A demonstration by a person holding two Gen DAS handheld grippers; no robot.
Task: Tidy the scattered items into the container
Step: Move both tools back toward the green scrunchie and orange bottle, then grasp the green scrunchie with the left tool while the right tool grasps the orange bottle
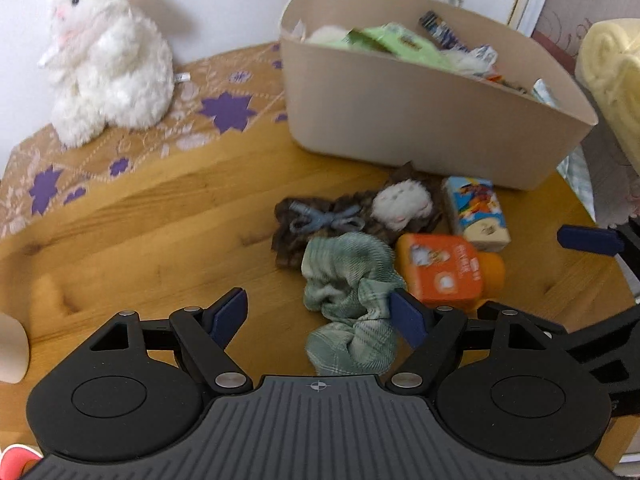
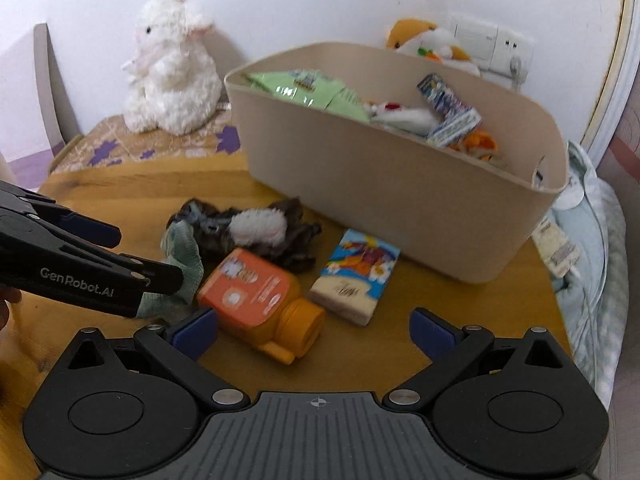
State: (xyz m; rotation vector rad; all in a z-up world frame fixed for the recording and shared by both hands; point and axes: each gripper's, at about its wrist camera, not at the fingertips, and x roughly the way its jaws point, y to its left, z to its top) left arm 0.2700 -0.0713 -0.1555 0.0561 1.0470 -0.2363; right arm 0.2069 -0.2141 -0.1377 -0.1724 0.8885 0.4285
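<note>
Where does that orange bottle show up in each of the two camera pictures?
Left wrist view: the orange bottle lies right of centre, just past the gripper's right finger, beside the green scrunchie.
Right wrist view: the orange bottle lies at lower centre, close ahead of the gripper's left finger, cap toward the camera.
Shared landmark: the beige container stands behind it in both, with the tissue pack between.

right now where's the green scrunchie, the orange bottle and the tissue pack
green scrunchie (image 1: 348, 276), left wrist view, upper folds
orange bottle (image 2: 248, 288), right wrist view, label
tissue pack (image 2: 356, 276), right wrist view, printed top face
</note>
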